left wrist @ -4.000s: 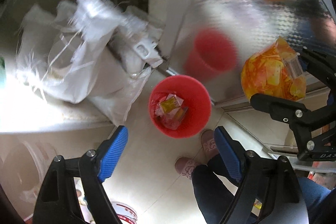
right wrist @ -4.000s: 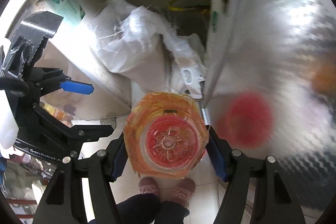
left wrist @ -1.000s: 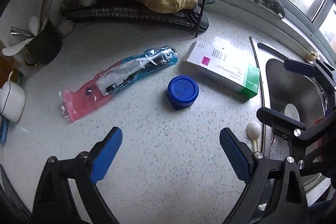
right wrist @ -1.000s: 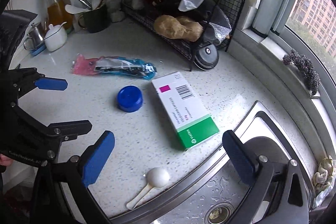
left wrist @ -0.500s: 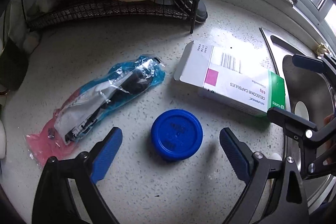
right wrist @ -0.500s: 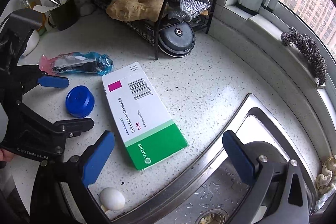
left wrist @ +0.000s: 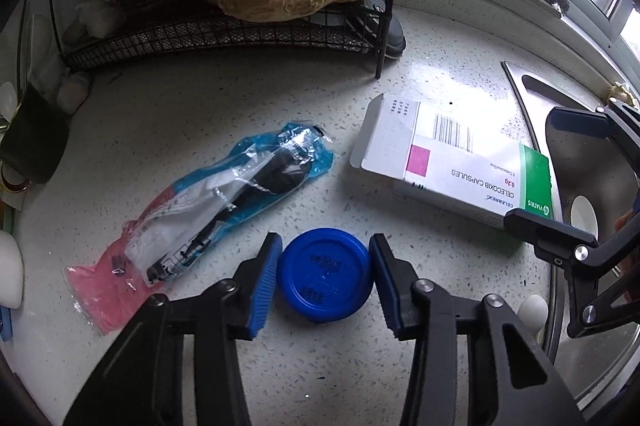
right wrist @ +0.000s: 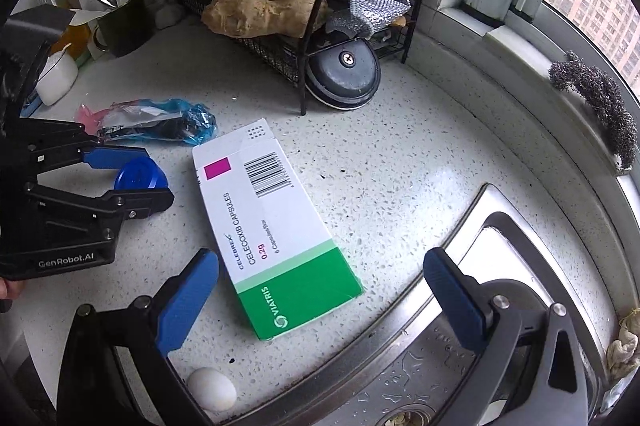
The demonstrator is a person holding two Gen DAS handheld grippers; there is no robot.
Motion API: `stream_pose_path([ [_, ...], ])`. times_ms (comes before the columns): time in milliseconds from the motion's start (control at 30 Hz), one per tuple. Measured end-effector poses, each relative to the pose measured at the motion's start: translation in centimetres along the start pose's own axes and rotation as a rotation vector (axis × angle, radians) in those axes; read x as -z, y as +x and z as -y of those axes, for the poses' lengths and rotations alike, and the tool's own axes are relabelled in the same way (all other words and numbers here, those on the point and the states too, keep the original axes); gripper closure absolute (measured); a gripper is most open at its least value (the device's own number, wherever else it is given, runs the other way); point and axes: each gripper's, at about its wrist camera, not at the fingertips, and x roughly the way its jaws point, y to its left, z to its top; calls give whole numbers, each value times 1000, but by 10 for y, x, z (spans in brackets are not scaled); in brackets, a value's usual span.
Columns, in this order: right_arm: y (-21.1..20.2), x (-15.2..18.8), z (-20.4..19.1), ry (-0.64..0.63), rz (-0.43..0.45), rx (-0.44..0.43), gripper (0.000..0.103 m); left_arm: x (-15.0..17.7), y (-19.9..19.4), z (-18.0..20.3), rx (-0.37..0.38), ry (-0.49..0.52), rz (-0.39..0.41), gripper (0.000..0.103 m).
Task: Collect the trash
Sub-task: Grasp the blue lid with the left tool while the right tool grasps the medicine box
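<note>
The blue lid [left wrist: 325, 280] on the counter [left wrist: 400, 106] is bracketed by the left gripper [left wrist: 323, 276], apparently touching; lifting is judged next. The right gripper [right wrist: 320, 300] is held wide over the medicine box [right wrist: 268, 226].

Both wrist cameras look steeply down, close over the worktop [left wrist: 192, 114], sharing the medicine box [right wrist: 264, 226] and blue lid [left wrist: 326, 280].

We see a speckled, smooth stone-look countertop [left wrist: 168, 114] under a glossy blue plastic lid [left wrist: 326, 282], a crinkled shiny plastic wrapper [left wrist: 224, 186], a matt white-and-green cardboard box [right wrist: 264, 226], a black wire-mesh metal rack [left wrist: 200, 30] and a wet brushed-steel sink [right wrist: 500, 218] on the right.
</note>
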Motion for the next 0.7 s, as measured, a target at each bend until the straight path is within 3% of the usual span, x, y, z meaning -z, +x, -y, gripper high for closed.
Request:
stream_pose_path([
  [267, 15, -10, -18, -56, -5, -91, 1, 14, -19, -23, -22, -57, 6, 60],
  [467, 32, -18, -29, -114, -13, -107, 1, 27, -19, -35, -45, -92, 4, 60],
  [533, 33, -17, -32, -127, -18, -122, 13, 31, -16, -32, -46, -101, 3, 61],
  [600, 37, -19, -34, -137, -32, -127, 35, 37, -15, -30, -53, -108, -2, 61],
  [700, 35, -17, -38, -149, -20, -129, 44, 45, -19, -31, -49, -124, -2, 61],
])
